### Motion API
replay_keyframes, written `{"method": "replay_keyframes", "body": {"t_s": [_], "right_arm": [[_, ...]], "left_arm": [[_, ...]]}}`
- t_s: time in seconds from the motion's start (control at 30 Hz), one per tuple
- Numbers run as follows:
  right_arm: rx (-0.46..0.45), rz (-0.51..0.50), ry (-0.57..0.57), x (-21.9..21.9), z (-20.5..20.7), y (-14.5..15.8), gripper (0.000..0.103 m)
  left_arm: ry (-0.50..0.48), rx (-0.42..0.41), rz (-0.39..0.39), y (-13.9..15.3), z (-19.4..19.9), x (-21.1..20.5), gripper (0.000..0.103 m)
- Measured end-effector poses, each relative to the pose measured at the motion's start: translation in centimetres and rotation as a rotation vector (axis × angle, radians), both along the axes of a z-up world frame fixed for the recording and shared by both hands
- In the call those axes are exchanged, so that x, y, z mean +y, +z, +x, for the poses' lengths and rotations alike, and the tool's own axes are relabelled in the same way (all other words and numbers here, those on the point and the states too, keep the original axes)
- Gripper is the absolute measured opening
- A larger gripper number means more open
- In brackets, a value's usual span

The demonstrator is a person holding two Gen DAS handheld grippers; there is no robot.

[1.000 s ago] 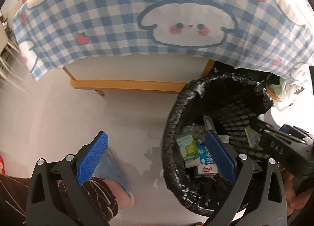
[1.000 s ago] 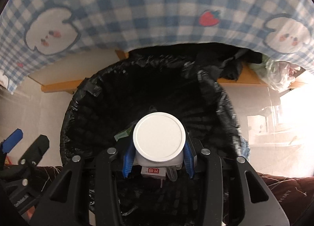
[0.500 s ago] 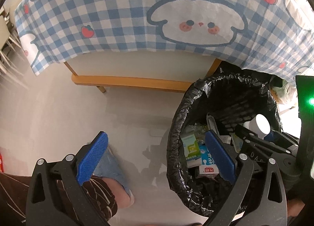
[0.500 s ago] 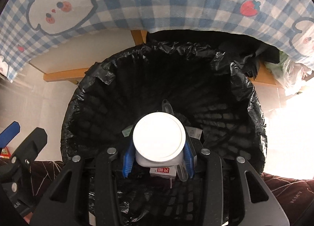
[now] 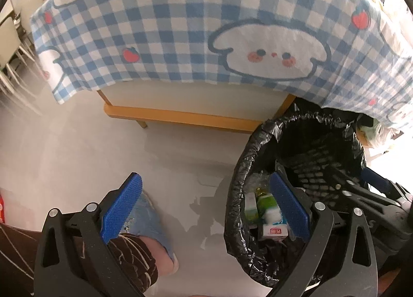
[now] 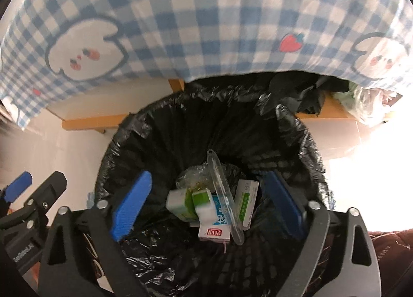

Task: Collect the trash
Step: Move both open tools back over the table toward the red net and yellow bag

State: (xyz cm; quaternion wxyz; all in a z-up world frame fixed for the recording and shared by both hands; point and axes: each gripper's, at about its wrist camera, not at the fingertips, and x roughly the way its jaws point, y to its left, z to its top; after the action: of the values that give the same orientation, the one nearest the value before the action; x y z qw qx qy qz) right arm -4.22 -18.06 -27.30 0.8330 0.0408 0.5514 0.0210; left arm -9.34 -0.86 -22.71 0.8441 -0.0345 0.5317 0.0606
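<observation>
Half a second ago the right gripper (image 6: pixel 206 204) was clamped on a white-capped jar above the bin; now its blue pads stand wide apart with nothing between them, and the jar cannot be picked out with certainty, though a blurred white-and-green shape (image 6: pixel 189 202) sits among the litter directly below. The jaws hang over the mouth of the trash bin (image 6: pixel 307 137) so that anything let go falls inside the black liner rather than on the floor. Beneath them lie a milk carton (image 6: pixel 214 232), a green-and-white box (image 6: pixel 246 200) to its right, and a clear plastic tube (image 6: pixel 224 193) slanting across both.

The left gripper (image 5: pixel 204 210) is also spread wide and empty, held to the left of the bin over bare floor (image 5: pixel 77 155), its right pad overlapping the rim, probably parked out of the drop path. At the far side hangs the checked tablecloth (image 5: pixel 180 25) over a wooden table frame (image 5: pixel 180 117).
</observation>
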Motion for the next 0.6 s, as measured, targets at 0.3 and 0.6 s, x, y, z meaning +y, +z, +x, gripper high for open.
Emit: {"method": "replay_keyframes", "body": {"t_s": [0.3,0.6], "right_arm": [[-0.057,-0.028,-0.060,-2.2,0.0,6.0,0.093],[-0.182,-0.042,-0.003,-2.6,-0.9,13.5,0.096]], "left_arm": [[-0.030,-0.019,0.008,4.1,-0.6,-0.5,0.097],[-0.049,-0.064,-0.016,9.3,-0.4,-1.1,0.097]]}}
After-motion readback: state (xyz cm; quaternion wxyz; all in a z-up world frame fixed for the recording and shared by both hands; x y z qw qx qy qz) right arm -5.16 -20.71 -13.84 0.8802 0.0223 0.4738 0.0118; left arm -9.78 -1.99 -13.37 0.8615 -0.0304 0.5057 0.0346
